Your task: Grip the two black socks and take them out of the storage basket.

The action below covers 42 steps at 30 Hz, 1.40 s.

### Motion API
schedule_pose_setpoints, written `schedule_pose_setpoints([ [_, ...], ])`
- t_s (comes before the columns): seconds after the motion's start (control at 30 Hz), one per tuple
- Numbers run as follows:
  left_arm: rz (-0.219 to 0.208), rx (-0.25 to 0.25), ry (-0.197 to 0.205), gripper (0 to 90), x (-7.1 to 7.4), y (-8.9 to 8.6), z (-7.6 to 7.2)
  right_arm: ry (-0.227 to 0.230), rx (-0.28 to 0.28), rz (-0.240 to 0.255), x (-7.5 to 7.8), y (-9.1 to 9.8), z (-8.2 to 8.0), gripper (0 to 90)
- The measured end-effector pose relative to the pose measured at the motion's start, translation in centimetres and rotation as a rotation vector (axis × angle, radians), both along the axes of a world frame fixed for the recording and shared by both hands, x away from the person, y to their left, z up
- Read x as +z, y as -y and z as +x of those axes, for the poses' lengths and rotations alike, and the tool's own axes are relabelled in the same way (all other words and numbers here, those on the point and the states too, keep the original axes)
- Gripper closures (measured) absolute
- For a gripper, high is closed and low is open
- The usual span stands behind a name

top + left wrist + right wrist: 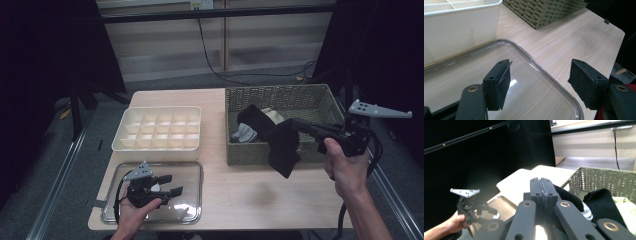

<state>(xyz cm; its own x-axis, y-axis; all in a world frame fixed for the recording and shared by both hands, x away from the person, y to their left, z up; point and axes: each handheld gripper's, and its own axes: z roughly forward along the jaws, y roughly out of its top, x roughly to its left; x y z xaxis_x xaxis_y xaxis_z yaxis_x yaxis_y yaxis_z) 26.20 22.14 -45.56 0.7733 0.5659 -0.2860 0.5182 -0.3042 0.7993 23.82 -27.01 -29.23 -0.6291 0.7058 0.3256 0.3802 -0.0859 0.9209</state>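
My right gripper is shut on a black piece of cloth, which hangs over the front edge of a woven green basket. In the right gripper view the jaws stand pressed together with the black cloth bunched behind them. My left gripper is open, low over a clear plastic lid at the table's front left. Nothing lies between its jaws, which hover above the lid.
A white box with several compartments stands behind the lid, left of the basket. Inside the basket lie another black cloth, a cream one and a grey-white one. Bare wooden table lies in front of the basket.
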Motion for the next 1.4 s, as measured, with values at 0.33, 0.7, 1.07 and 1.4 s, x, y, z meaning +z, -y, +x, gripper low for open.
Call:
schedule_pose_setpoints([
  [0.33, 0.0, -0.026, 0.0, 35.7, 0.2, 1.6, 0.5, -0.042, -0.005, -0.012, -3.1, 0.2, -0.9, 89.3],
  [0.7, -0.001, -0.074, -0.004, 41.9, 0.1, 3.3, 1.0, -0.12, 0.041, -0.003, -7.5, -1.9, -0.4, 89.3],
  [1.07, -0.027, -0.094, -0.01, 51.4, -0.1, 3.6, 0.5, -0.194, 0.123, -0.024, -11.4, -6.1, 0.4, 89.3],
  [1.4, -0.018, -0.119, -0.005, 55.6, -0.2, 4.0, 0.5, -0.265, 0.159, -0.039, -14.6, -8.1, 1.0, 89.3],
])
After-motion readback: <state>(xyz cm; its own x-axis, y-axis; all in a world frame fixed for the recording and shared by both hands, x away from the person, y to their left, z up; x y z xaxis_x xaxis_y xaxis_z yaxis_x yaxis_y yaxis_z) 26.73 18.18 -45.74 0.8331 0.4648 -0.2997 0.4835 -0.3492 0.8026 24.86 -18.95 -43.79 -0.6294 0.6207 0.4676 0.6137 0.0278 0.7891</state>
